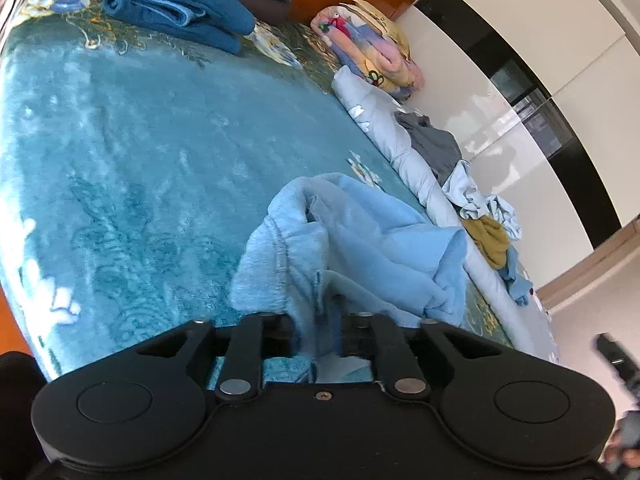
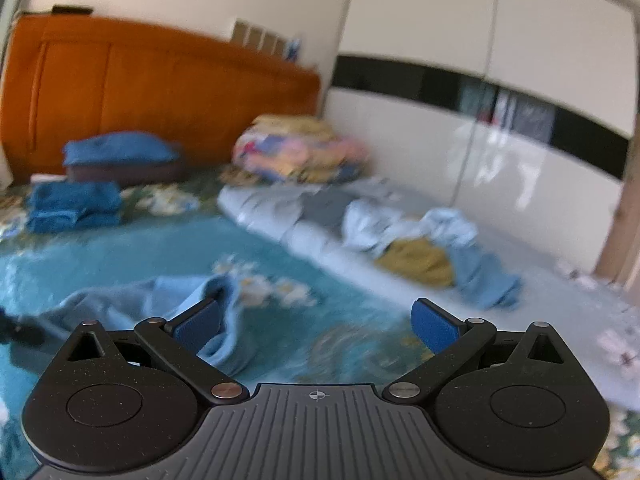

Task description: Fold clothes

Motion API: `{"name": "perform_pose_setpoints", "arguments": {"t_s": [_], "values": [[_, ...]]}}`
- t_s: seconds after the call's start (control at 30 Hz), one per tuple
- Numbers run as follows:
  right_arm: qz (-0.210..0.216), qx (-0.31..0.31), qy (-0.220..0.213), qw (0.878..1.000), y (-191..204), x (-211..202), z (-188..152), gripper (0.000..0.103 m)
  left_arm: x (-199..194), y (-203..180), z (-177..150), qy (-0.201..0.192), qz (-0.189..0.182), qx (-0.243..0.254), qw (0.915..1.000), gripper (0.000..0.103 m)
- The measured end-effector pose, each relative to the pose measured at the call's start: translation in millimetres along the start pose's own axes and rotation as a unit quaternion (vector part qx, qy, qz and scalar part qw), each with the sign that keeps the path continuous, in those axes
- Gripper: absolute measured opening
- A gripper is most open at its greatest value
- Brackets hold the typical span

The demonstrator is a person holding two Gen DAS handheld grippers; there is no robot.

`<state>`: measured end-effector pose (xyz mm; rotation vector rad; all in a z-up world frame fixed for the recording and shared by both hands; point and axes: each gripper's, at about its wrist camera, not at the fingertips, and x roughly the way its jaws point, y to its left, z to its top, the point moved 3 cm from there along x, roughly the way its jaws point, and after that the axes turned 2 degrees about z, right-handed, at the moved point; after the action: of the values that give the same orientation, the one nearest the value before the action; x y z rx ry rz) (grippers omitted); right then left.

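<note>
The light blue fleece garment [image 1: 352,240] lies crumpled on the bed's teal blanket [image 1: 140,160], near the bed's right side in the left wrist view. A fold of it runs up between the fingers of the left gripper [image 1: 320,320]. The fingers stand close together with the cloth in the gap, but the fabric covers the pads, so I cannot tell if they press on it or only stand around it.

The right gripper [image 2: 316,320] is spread wide, and nothing sits between its blue pads [image 2: 434,330]. Its left pad is just beside a raised edge of the same garment [image 2: 160,300] (this view is blurred, so contact is not sure). Its right pad hangs over the bare blanket.

Along the far edge of the bed lies a rolled pale blue quilt [image 1: 384,136]. On it rests a pile of unfolded clothes [image 1: 480,216]: a grey piece [image 1: 436,140], some pale blue ones, and a mustard yellow one [image 1: 490,240]. At the head of the bed a dark blue folded towel [image 1: 176,12] sits near an orange wooden headboard [image 2: 160,92]. A folded colourful blanket [image 1: 368,48] lies in the corner beside it. A white glossy wardrobe [image 2: 500,160] with a black stripe stands beyond the bed.
</note>
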<state>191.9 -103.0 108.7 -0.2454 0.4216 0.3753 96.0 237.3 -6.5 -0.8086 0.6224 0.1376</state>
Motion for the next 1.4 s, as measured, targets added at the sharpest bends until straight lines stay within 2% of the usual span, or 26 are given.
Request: {"name": "perform_pose_setpoints", "arguments": {"t_s": [0.1,0.17,0.23,0.33,0.47,0.57,0.63,0.7,0.73,0.8,0.83,0.9,0.93,1.0,1.1,1.2,1.27,1.4], "values": [[0.028,0.008,0.04,0.999,14,27,-14,0.103,3,6,1,0.005,-0.012,-0.013,0.9998,0.027],[0.042,0.016,0.067,0.997,21,45,-23,0.103,5,8,2,0.007,-0.022,-0.023,0.9995,0.038],[0.065,0.032,0.091,0.993,29,58,-33,0.103,5,10,4,0.006,-0.037,-0.033,0.9988,0.044],[0.117,0.074,0.122,0.983,38,74,-45,0.103,6,15,7,0.001,-0.054,-0.059,0.9968,0.047],[0.164,0.141,0.151,0.964,43,95,-51,0.1,10,28,13,-0.003,-0.049,-0.099,0.9939,0.048],[0.185,0.207,0.165,0.946,39,114,-54,0.091,11,38,17,-0.008,-0.046,-0.122,0.9915,0.048],[0.192,0.255,0.181,0.93,35,128,-58,0.084,10,44,19,-0.016,-0.043,-0.138,0.9894,0.048],[0.2,0.288,0.199,0.915,34,139,-64,0.065,10,49,22,-0.02,-0.04,-0.148,0.9879,0.048],[0.201,0.296,0.207,0.911,34,144,-67,0.06,10,51,23,-0.024,-0.038,-0.149,0.9878,0.048],[0.203,0.306,0.219,0.904,35,152,-73,0.034,9,54,25,-0.031,-0.034,-0.151,0.9875,0.046],[0.203,0.301,0.222,0.905,37,153,-75,0.031,8,55,26,-0.033,-0.033,-0.151,0.9874,0.046],[0.208,0.288,0.224,0.908,38,153,-78,0.016,10,56,27,-0.032,-0.031,-0.153,0.9872,0.041],[0.208,0.285,0.22,0.91,36,152,-77,0.014,11,55,27,-0.031,-0.029,-0.151,0.9877,0.031],[0.197,0.276,0.202,0.919,27,147,-72,0.01,13,53,27,-0.026,-0.023,-0.142,0.9892,0.028],[0.153,0.24,0.169,0.944,6,137,-60,0.009,15,52,25,-0.019,-0.024,-0.137,0.9902,0.028],[0.092,0.195,0.137,0.967,-21,126,-48,0.008,14,54,24,-0.017,-0.031,-0.138,0.9898,0.029],[0.051,0.177,0.121,0.975,-43,120,-43,0.008,14,55,23,-0.015,-0.032,-0.139,0.9897,0.031],[-0.015,0.147,0.103,0.984,-76,109,-37,0.008,17,52,23,-0.007,-0.036,-0.136,0.99,0.038]]}}
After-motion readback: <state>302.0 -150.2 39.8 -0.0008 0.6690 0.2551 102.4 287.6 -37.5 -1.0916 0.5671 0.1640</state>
